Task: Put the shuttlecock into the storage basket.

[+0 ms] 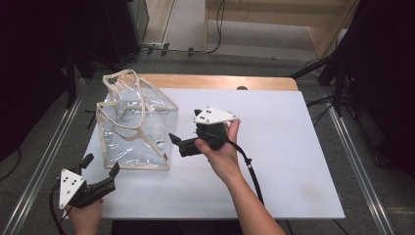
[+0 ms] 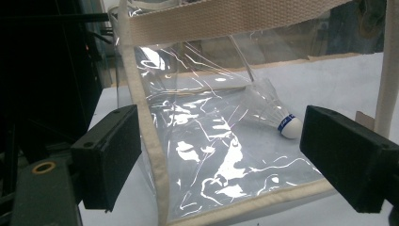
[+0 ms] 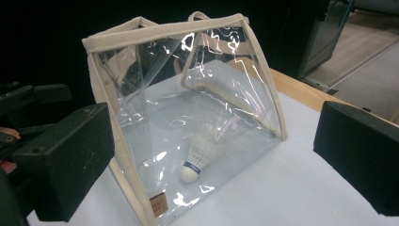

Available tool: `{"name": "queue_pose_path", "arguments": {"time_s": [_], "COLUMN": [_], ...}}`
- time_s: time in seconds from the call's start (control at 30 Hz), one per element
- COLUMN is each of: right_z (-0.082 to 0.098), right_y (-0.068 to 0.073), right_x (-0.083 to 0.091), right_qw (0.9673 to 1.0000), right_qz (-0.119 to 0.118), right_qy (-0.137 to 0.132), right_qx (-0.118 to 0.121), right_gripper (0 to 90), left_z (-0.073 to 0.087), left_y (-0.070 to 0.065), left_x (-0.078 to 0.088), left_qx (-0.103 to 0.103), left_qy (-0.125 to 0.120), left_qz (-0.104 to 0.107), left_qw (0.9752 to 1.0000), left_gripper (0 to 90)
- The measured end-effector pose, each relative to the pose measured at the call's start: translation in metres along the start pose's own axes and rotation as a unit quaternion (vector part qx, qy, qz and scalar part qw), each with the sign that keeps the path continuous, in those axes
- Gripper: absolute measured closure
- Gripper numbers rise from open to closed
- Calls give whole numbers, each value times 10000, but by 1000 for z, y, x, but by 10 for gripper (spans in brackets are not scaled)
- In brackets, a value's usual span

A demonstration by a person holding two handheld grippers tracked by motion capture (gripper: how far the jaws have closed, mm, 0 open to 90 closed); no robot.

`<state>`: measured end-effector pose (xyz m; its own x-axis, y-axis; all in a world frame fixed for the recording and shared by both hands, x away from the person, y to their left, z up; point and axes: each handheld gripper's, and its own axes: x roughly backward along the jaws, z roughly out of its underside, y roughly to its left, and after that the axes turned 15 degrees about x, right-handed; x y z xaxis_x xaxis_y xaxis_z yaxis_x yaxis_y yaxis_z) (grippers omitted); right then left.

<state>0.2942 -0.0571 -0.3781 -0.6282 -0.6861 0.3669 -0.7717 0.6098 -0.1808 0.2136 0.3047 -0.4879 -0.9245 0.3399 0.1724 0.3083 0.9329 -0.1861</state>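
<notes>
The right hand (image 1: 222,147) comes in from the bottom with the forearm angled up and to the left, wrist bent, holding the right gripper (image 1: 177,143) level so that it looks at the bag (image 1: 134,127). Its fingers stand wide apart and hold nothing; the bag sits just ahead of them, near but not touching. The left hand (image 1: 85,215) is low at the near corner of the table (image 1: 288,161), and the left gripper (image 1: 101,164) tilts up toward the bag's near edge, its fingers also spread wide and empty (the bag's lower corner lies between and just beyond them).

The bag is clear, shiny, crinkled plastic with cream woven trim and strap handles, standing upright like a tent. Inside it, on the bottom, lies a shuttlecock (image 3: 196,157) with a white rounded cork, a blue band and a pale feathered skirt. The table top is flat, matte white.
</notes>
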Motion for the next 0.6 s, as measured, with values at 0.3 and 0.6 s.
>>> {"name": "queue_pose_path", "arguments": {"time_s": [0.3,0.6], "right_z": [19,34], "right_y": [-7,-14], "right_x": [8,16], "right_qw": [9999,9996], "right_qz": [93,156], "right_qy": [28,52], "right_qx": [-122,-237], "right_gripper": [0,0], "left_z": [0,0], "left_y": [0,0], "left_x": [0,0], "left_qx": [-2,-6], "left_qy": [-3,-5], "left_qz": [-6,-5], "left_qw": [10000,10000], "left_gripper": [137,137]}}
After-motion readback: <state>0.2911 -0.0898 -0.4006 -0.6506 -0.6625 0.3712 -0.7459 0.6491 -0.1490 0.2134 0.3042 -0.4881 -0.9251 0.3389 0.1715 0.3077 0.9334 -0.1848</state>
